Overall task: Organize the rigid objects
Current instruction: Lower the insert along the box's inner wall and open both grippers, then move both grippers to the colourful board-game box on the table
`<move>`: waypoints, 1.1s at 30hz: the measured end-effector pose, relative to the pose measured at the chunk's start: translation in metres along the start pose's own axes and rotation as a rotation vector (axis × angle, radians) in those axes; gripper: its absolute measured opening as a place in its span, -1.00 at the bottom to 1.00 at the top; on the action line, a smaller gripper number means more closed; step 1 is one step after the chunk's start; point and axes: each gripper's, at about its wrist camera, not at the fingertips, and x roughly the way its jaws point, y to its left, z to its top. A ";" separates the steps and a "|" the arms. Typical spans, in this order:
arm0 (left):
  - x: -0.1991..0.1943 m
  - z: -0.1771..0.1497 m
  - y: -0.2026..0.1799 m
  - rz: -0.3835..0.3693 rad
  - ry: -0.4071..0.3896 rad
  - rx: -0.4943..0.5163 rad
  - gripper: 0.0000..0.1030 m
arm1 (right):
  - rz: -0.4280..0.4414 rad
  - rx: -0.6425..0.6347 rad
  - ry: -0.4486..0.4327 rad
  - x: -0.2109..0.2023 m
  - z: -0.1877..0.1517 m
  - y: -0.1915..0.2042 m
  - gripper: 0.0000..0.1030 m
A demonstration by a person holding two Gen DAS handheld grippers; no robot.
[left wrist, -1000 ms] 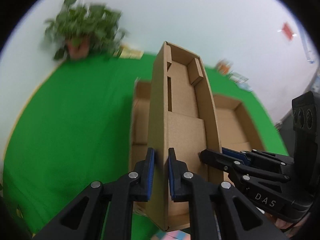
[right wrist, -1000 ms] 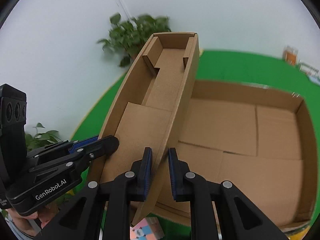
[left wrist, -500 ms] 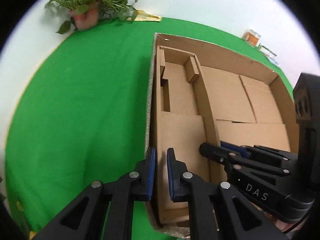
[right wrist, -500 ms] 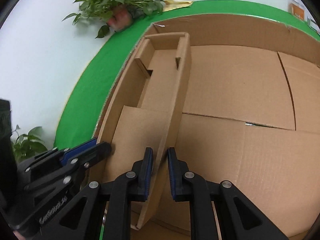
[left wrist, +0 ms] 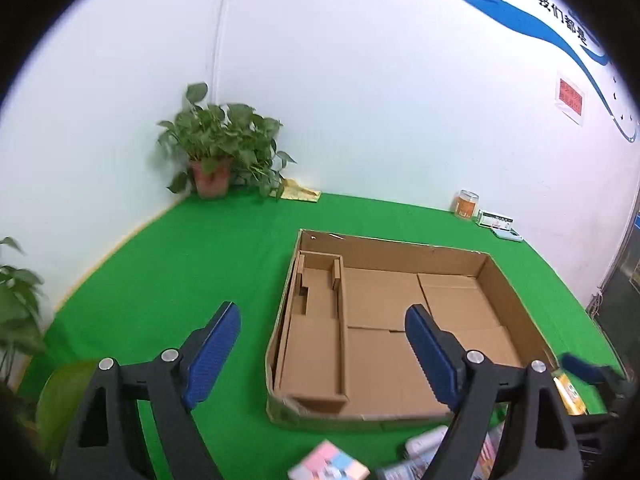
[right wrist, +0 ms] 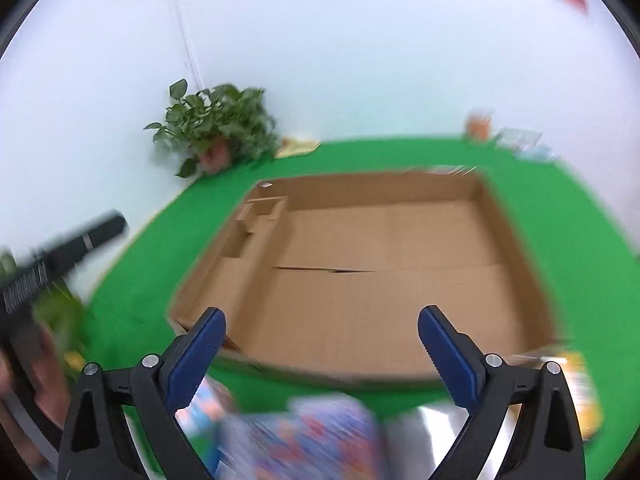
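Both my tongs have let go of the insert [left wrist: 320, 344]. A second ago each was clamped on one of its long walls, holding it up over the box [left wrist: 496, 288]; now it lies flat inside, hard against the box's left wall. Left gripper [left wrist: 324, 354] gapes wide, nothing in it. Right gripper [right wrist: 320, 354] the same, wide and empty, pulled back from the box; its view is smeared with motion.

Judgement: divider seated, so sorting can start.

Insert: plain brown corrugated card, a long narrow tray, small folded cross-tabs at the far end. Box: same card, shallow, floor flaps meeting in a slightly gapped seam. Cloth [left wrist: 192, 264] is green, felt-like.

Loose items lie near the front edge: a pastel cube [left wrist: 328, 460], printed packets, too blurred to name.
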 end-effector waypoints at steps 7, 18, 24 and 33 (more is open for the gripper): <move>-0.037 -0.042 -0.023 -0.110 0.050 0.019 -0.92 | -0.066 0.004 -0.093 -0.113 -0.067 -0.072 -0.18; -0.103 -0.064 -0.016 -0.163 0.008 0.009 -0.43 | -0.036 -0.040 -0.110 -0.181 -0.130 -0.079 0.98; -0.099 -0.093 -0.020 -0.173 0.108 0.040 0.01 | -0.053 -0.114 -0.066 -0.169 -0.131 -0.050 0.47; -0.085 -0.110 -0.020 -0.271 0.158 -0.070 0.91 | 0.045 -0.191 -0.053 -0.163 -0.133 -0.032 0.97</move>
